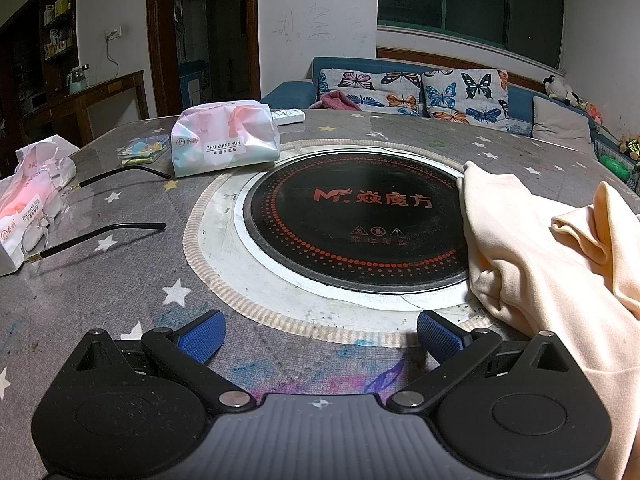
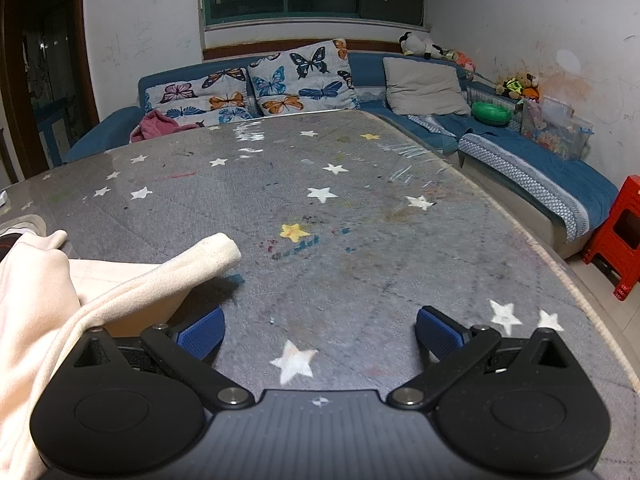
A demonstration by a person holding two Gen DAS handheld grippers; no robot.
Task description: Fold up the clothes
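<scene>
While both grippers, left gripper (image 1: 320,338) and right gripper (image 2: 320,336), gape empty beside the rumpled cream garment (image 1: 540,256), folding seems unstarted; next, pinch an edge.

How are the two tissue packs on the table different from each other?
The tissue pack near the black cooktop sits whole and plump, its label facing the camera. The tissue pack at the table's left edge looks crumpled and torn open on top, and the frame cuts it off. The first sits farther back. Both have white wrappers with pink patches.
</scene>
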